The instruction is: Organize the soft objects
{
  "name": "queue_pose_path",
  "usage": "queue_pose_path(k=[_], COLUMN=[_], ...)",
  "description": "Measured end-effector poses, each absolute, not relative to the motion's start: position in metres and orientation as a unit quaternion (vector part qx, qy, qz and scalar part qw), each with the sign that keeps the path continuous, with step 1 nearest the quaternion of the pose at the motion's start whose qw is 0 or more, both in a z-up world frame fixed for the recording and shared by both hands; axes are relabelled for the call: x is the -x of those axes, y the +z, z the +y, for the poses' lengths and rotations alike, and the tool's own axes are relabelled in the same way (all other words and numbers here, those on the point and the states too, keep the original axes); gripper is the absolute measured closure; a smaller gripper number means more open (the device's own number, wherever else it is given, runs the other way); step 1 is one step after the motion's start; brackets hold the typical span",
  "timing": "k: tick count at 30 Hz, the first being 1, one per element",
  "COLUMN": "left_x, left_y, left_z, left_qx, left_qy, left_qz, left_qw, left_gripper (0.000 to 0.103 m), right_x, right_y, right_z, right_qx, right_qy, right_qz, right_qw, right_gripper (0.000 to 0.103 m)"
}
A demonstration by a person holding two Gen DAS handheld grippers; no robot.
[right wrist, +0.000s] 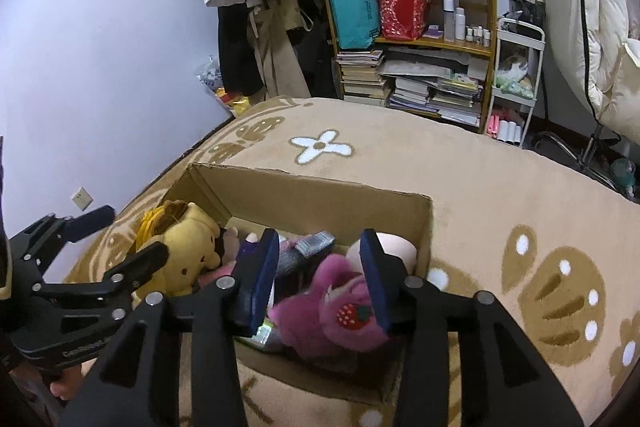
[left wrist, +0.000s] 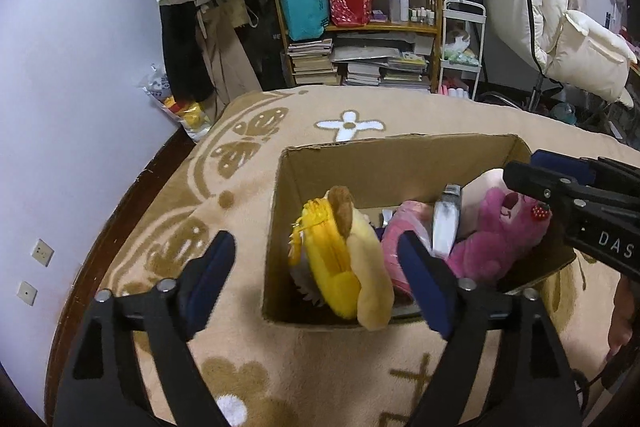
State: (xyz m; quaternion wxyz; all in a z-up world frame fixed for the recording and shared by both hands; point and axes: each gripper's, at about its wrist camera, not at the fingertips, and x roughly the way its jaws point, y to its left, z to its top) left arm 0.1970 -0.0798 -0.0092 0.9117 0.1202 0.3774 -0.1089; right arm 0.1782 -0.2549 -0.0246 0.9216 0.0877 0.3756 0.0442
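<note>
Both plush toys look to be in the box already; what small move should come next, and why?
Probably lift both grippers up out of the cardboard box. The left gripper stands open around the yellow plush, and the right gripper is open astride the pink plush; both toys rest inside, so neither needs holding.

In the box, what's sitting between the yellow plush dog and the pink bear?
In the left wrist view, a pink plastic-wrapped bundle and a silvery-white packet lie between the yellow plush dog and the pink bear, inside the cardboard box.

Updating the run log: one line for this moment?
left gripper: open above yellow plush | right gripper: open, straddling pink plush | both in cardboard box
</note>
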Motion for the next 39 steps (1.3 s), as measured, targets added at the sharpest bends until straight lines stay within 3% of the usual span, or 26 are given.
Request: queue_pose_path(k=[7, 12, 39], left_x=[-0.178, -0.159, -0.059], left_y=[-0.003, 0.017, 0.065], left_z=[-0.061, -0.05, -0.019], left_qx=[-0.102, -0.104, -0.087], left_qy=[-0.097, -0.069, -0.054], left_qz=[0.381, 0.35, 0.298], left_qw=[0.914, 0.928, 0.949], left_gripper=[0.009, 0.005, 0.002], right_x=[-0.16, -0.145, -0.035], right_y=[-0.014, -0.003, 0.033], right_z=[-0.26, -0.262, -0.266], right_qx=[-0.102, -0.112, -0.08], right_qy=[0.037, 0.037, 0.017], right_qz=[0.371, 0.364, 0.288], right_qw=[0.922, 0.924, 0.954], right_gripper=[0.012, 0.002, 0.0])
